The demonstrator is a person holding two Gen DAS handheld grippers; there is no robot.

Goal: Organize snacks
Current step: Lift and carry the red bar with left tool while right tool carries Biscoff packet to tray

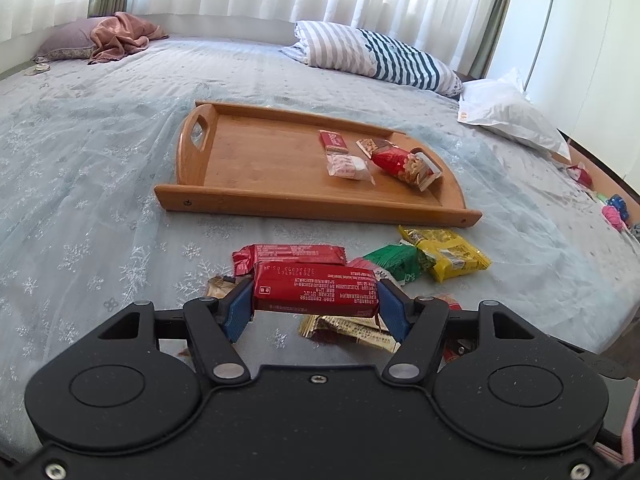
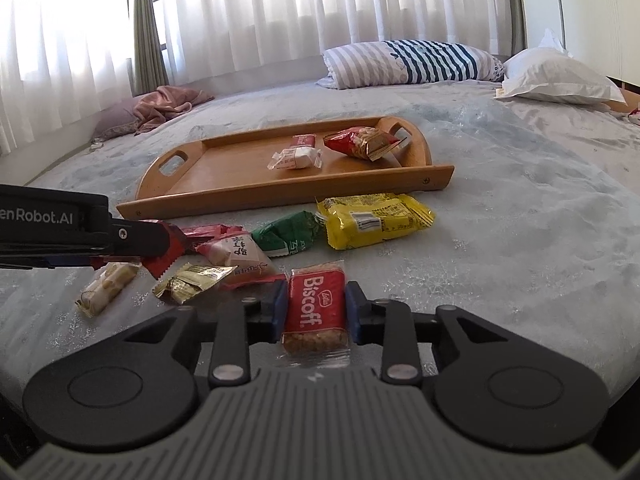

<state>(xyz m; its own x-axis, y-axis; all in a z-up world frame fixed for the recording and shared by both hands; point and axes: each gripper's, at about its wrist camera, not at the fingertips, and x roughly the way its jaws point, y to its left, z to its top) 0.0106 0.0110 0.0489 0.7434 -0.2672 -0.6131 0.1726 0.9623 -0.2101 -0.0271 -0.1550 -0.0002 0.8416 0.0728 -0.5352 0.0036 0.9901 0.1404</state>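
My left gripper is shut on a red snack bar and holds it across its blue pads, just above the bedspread. My right gripper is shut on a red Biscoff biscuit packet. Beyond both lies a wooden tray with a red bag, a white wrapped snack and small packets in its right half. Loose on the bed between the grippers and the tray are another red bar, a green packet, a yellow packet and a gold wrapper.
A striped pillow and a white pillow lie at the far right, and a pink cloth on a mauve pillow at the far left. Small colourful items sit near the bed's right edge. Curtains hang behind.
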